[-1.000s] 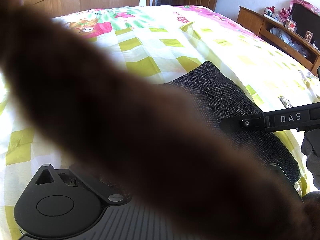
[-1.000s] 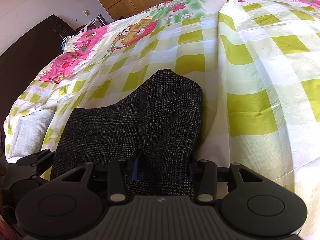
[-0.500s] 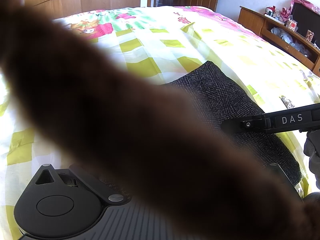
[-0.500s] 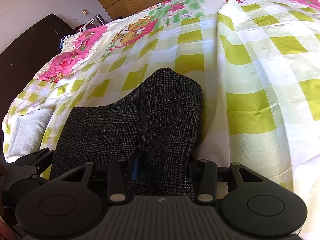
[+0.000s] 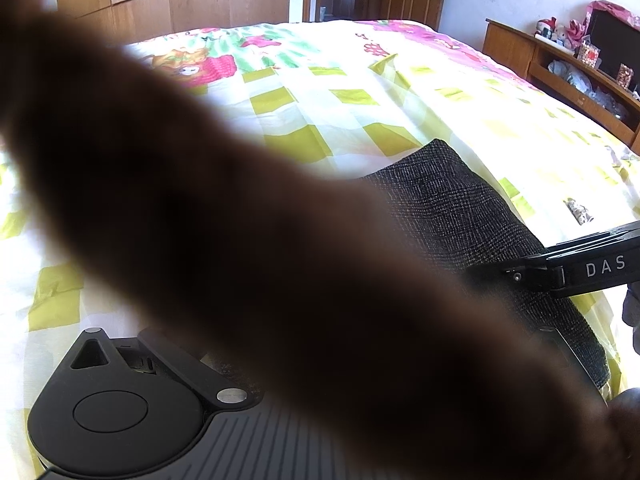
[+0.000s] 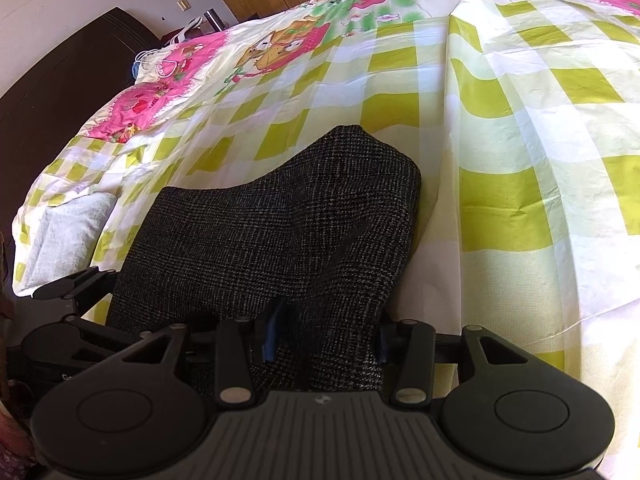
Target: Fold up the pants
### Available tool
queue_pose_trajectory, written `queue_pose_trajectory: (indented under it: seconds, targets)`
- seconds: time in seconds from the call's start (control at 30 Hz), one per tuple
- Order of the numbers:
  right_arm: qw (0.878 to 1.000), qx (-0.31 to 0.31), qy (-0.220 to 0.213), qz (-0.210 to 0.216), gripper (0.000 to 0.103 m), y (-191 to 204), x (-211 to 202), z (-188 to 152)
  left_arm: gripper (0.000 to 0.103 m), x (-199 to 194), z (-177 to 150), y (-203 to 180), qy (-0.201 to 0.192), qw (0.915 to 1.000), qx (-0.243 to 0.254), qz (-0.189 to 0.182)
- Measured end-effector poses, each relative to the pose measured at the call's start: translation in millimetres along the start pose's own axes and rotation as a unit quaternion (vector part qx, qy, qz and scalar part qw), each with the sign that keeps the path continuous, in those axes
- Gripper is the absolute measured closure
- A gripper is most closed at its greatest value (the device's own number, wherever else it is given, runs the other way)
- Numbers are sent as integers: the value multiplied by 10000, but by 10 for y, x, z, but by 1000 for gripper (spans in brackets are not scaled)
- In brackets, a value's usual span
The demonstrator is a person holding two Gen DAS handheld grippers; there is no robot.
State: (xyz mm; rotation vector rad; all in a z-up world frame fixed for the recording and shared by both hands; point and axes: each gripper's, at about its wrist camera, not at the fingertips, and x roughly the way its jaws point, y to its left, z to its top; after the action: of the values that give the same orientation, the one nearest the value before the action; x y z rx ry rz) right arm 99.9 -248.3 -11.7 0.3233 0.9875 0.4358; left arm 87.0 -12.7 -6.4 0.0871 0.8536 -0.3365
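The dark plaid pants (image 6: 280,232) lie folded into a thick, compact bundle near the bed's near edge, on a yellow-and-white checked bedsheet (image 6: 520,140) with pink cartoon panels toward its far side. The bundle's far corner rises in a rounded peak, which suggests several layers stacked beneath it.

The right gripper (image 6: 324,344) sits at the bundle's near edge with fabric bunched between its two blue-padded fingers (image 6: 269,338); they are set moderately apart and pressed against the cloth, so it appears to have hold of that thick edge, probably to carry or square the fold. Seen from the left wrist camera, this same gripper reaches in from the right, over the near right part of the pants.

The left gripper (image 6: 68,288) shows only at the left side of the bundle, just beside the cloth. Its own camera is largely blocked by a blurred dark brown shape (image 5: 260,260) close to the lens, so whether its fingers are apart or closed cannot be told.

A grey folded cloth (image 6: 68,236) lies at the bed's near left corner. The wooden shelf unit (image 5: 560,68) beyond the bed's right edge holds small toys and packets, too small to identify.
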Motion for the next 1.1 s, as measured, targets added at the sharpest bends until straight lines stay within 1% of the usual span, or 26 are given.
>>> queue_pose_trajectory:
  seconds: [0.07, 0.17, 0.23, 0.33, 0.43, 0.5, 0.6, 0.67, 0.7, 0.73, 0.77, 0.8, 0.87, 0.93, 0.97, 1.0, 1.03, 1.1]
  targets:
    - [10000, 57, -14, 18, 45, -13, 4, -9, 0, 16, 4, 10, 27, 10000, -37, -12]
    - [9998, 95, -147, -52, 49, 15, -8, -34, 0, 37, 6, 9, 49, 10000, -49, -9]
    - [9997, 2, -206, -132, 59, 60, -40, -33, 0, 39, 3, 13, 64, 10000, -71, -17]
    - [9996, 106, -269, -33, 68, 26, -141, 23, 0, 71, 8, 22, 143, 9997, -147, -104]
    - [9994, 117, -309, -112, 69, -43, -240, 75, 0, 100, 45, 3, 166, 9991, -307, -252]
    - [9991, 112, -350, -196, 70, -107, -340, 130, 0, 132, 95, -63, 177, 9986, -322, -389]
    - [9978, 148, -484, -433, 70, -287, -488, 249, 1, 174, 198, -252, 105, 9982, -155, -571]
    - [9958, 271, -479, -736, 69, -447, -517, 301, 0, 241, 239, -394, 85, 9981, 18, -606]
    - [9946, 378, -449, -861, 67, -519, -516, 302, 0, 278, 240, -476, 91, 9981, 169, -577]
    - [9940, 410, -356, -953, 62, -565, -510, 295, 0, 295, 230, -526, 86, 9980, 264, -568]
    - [9930, 467, -339, -1032, 61, -593, -533, 277, 0, 288, 213, -553, 80, 9979, 307, -560]
    - [9918, 512, -409, -1094, 61, -595, -589, 251, 0, 245, 190, -556, 56, 9979, 328, -551]
    - [9896, 336, -630, -1253, 61, -540, -717, 209, 0, 141, 150, -513, -10, 9982, 332, -496]
    - [9807, 111, -956, -1702, 61, -423, -854, 193, 0, 13, 105, -426, -51, 9988, 205, -447]
    - [9778, -33, -1094, -1789, 60, -341, -914, 196, 0, -56, 84, -379, -81, 9990, 124, -428]
    - [9775, -183, -1209, -1717, 60, -244, -966, 213, 0, -117, 63, -342, -111, 9991, 47, -403]
    - [9799, -299, -1242, -1533, 60, -137, -978, 246, 0, -174, 46, -314, -156, 9992, -42, -377]
    - [9875, -422, -1074, -1078, 60, 114, -875, 327, 0, -253, 34, -307, -268, 9990, -160, -316]
